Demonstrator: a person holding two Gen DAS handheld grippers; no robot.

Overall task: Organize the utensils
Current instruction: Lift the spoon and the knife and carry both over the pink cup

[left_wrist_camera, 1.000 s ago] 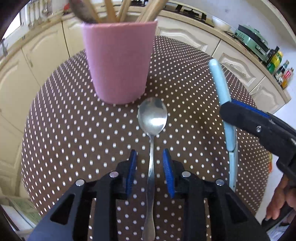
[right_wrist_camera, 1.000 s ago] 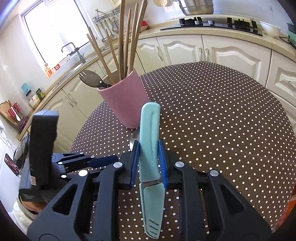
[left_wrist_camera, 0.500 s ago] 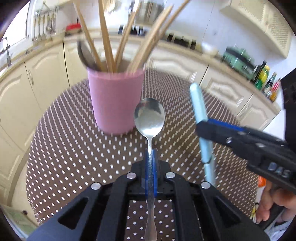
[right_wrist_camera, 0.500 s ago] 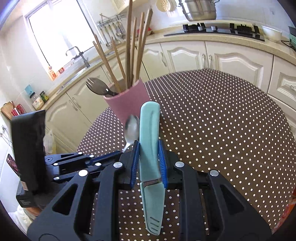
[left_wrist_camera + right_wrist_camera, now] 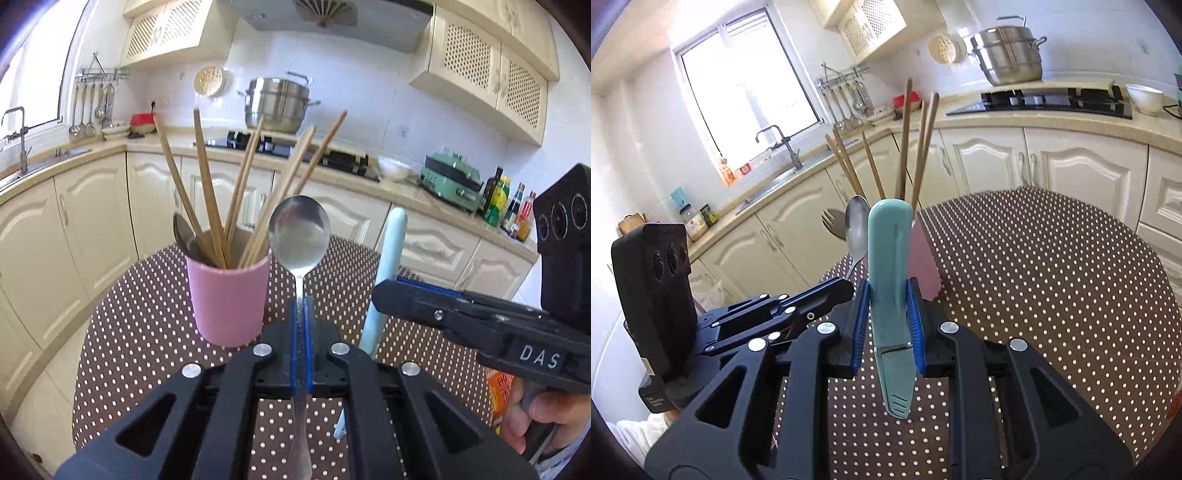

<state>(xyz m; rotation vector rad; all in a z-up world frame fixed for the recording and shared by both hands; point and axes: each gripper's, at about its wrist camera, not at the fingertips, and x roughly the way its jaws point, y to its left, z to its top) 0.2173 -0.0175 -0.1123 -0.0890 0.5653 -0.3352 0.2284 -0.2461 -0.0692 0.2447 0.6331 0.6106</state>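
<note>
Between the blue pads [image 5: 293, 345] of the left gripper [image 5: 302, 306] a metal spoon [image 5: 299, 236] is clamped by its thin handle, the fingers pressed together on it, the bowl standing up and forward above the jaws and the handle's end hanging out below them. Just to its right, the right gripper [image 5: 888, 295] has its blue pads [image 5: 862, 325] closed on the sides of a pale teal sheathed knife [image 5: 890, 266], whose rounded handle rises above the jaws while the ribbed sheath tip points down beneath them; in the left wrist view that knife shows as a pale blue bar beside the black arm of the right gripper, which a hand [image 5: 532, 417] holds at the frame's lower right. Both utensils are lifted clear of the round table [image 5: 1052, 280] with its brown, white-dotted cloth. Beyond the spoon, on the table, stands a pink cup [image 5: 229, 299] holding wooden chopsticks [image 5: 208, 192] and a dark spork [image 5: 833, 223], near both grippers but apart from them. Farther off run cream kitchen cabinets [image 5: 92, 221], a counter with a black stove [image 5: 1049, 99] and a steel pot [image 5: 277, 105].
</note>
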